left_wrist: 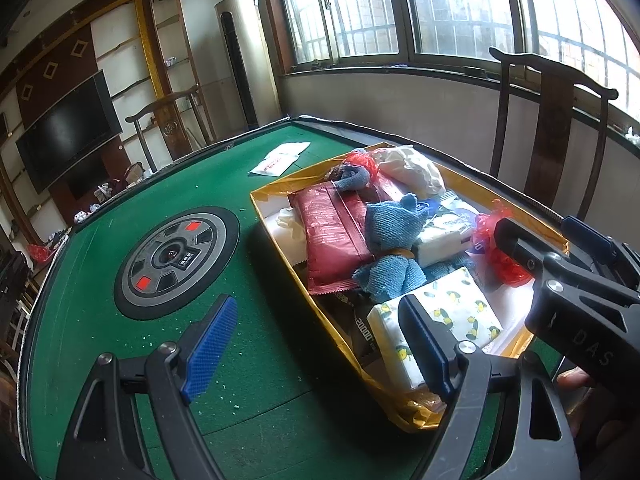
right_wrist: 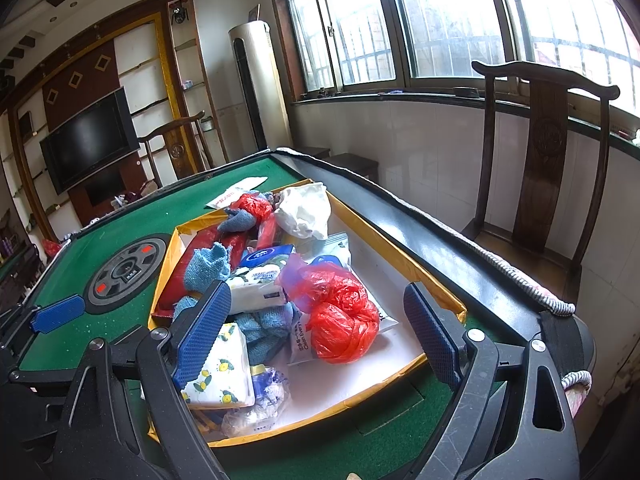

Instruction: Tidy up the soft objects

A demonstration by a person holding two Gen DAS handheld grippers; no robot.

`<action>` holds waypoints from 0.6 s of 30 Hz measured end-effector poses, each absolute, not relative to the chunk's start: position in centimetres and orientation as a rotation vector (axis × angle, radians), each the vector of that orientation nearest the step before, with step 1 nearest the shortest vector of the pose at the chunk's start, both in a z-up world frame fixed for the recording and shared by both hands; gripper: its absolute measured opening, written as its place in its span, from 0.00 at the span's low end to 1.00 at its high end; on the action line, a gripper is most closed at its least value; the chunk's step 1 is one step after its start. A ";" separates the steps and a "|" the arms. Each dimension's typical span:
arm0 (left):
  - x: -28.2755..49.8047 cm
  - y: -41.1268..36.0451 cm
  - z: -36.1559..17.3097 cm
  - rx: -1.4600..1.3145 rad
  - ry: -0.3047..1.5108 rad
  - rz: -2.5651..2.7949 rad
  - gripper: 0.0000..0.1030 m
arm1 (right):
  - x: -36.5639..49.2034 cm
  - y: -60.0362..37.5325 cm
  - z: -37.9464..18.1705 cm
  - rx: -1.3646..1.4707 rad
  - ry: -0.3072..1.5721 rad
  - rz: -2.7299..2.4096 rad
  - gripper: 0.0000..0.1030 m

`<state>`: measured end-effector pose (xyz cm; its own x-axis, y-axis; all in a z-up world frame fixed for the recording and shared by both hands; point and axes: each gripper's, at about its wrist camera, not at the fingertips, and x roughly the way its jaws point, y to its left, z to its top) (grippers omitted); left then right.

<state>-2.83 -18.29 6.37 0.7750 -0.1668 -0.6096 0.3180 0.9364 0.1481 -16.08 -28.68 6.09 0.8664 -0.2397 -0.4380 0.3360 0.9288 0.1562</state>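
A yellow-rimmed box point(right_wrist: 436, 280) on the green table holds blue towels point(left_wrist: 390, 228), red plastic bags point(right_wrist: 344, 316), and tissue packs point(right_wrist: 224, 364) piled loosely.

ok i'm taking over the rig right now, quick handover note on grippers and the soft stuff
Left gripper: open, empty, over the near edge of the yellow box.
Right gripper: open, empty, above the box.
In the box: red plastic bag, blue cloth, lemon-print tissue pack, red packet, white bag.
One white packet lies on the green table.
Left: that packet, it seems.

Both wrist views close above box point(left_wrist: 276, 216) (shared)
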 end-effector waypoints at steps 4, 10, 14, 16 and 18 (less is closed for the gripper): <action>-2.9 -18.4 6.4 0.258 0.627 -0.261 0.81 | -16.1 -28.7 6.1 0.232 0.426 -0.304 0.86; -3.0 -18.6 6.4 0.260 0.630 -0.266 0.81 | -16.2 -28.6 6.0 0.233 0.428 -0.304 0.86; -2.9 -18.6 6.4 0.257 0.633 -0.268 0.81 | -16.1 -28.7 6.1 0.234 0.427 -0.303 0.86; -2.9 -18.6 6.4 0.257 0.637 -0.269 0.81 | -16.1 -28.7 6.1 0.233 0.427 -0.303 0.86; -2.9 -18.4 6.3 0.248 0.651 -0.281 0.81 | -16.1 -28.8 6.1 0.234 0.428 -0.303 0.86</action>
<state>-2.88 -18.45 6.32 0.7601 -0.1786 -0.6248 0.3329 0.9328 0.1383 -16.11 -28.76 6.06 0.8662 -0.2377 -0.4395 0.3351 0.9288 0.1581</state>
